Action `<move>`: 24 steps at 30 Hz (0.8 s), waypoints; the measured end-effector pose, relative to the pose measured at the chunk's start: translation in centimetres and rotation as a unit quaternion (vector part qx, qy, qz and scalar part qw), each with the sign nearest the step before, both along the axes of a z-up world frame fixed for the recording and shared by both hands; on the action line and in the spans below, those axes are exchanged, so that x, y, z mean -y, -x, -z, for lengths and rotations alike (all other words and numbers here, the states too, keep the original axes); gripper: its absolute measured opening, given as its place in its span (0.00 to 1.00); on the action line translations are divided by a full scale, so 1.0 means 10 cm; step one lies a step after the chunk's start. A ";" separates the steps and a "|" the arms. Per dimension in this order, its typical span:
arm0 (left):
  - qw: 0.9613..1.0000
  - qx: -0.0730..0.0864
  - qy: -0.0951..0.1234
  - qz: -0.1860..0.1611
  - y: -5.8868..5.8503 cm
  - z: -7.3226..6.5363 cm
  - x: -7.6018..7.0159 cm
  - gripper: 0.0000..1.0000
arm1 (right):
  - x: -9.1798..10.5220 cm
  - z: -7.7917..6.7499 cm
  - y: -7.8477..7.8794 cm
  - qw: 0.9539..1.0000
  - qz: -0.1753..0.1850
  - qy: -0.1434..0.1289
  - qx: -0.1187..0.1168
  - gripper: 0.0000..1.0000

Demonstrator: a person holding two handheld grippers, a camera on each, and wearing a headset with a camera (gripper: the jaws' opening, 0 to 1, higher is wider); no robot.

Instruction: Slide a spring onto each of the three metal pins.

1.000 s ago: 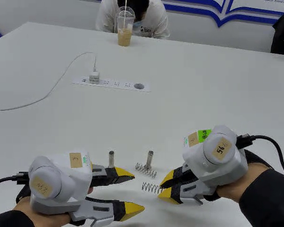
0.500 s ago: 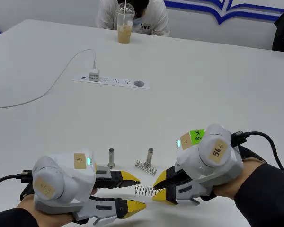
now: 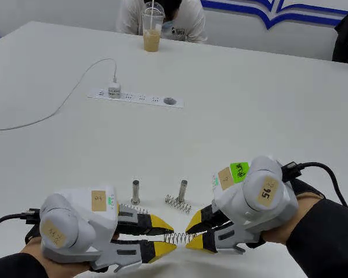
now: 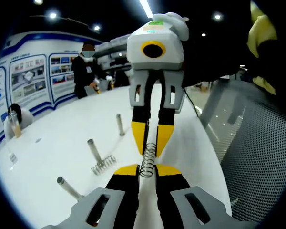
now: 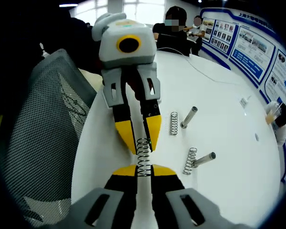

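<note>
Bridging the two tools, the spring sits level close to the table's near edge, at 6 o'clock from the upright left pin and right pin. The left tool pinches its 9 o'clock end and the right tool its 3 o'clock end, both with narrow jaws. A second spring lies at the right pin's foot. Toward 12 o'clock the table stretches open to a power strip. A mesh chair stands beside the near edge.

A power strip and a drink cup sit on the white table.
</note>
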State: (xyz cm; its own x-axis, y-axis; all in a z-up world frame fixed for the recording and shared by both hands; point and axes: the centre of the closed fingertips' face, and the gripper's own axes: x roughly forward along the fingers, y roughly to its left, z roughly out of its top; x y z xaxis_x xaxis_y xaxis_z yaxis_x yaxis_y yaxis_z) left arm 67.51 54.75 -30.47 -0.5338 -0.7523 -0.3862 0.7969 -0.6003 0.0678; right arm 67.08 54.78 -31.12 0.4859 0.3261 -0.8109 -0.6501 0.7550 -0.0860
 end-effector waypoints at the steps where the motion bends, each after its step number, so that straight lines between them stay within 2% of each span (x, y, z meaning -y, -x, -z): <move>1: 1.000 0.000 0.000 0.002 0.00 0.00 0.00 0.13 | 0.00 0.00 0.00 1.000 0.000 0.000 -0.001 0.12; 8: 1.000 0.009 -0.001 0.018 0.05 0.03 -0.03 0.10 | 0.00 0.02 0.02 1.000 0.007 -0.007 -0.007 0.12; 15: 1.000 0.007 -0.004 0.021 0.07 0.02 -0.04 0.10 | 0.00 0.03 0.03 1.000 0.010 -0.013 -0.013 0.14; 24: 1.000 0.000 0.003 0.022 0.08 -0.05 -0.04 0.10 | 0.01 0.08 0.06 1.000 0.015 -0.015 -0.020 0.14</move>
State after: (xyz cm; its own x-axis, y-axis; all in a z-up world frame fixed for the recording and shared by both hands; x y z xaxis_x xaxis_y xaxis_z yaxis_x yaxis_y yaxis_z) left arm 66.76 55.16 -29.96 -0.5654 -0.7307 -0.3827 0.7703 -0.6336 0.0718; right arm 66.46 54.65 -31.92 0.4633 0.3370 -0.8196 -0.6301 0.7756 -0.0373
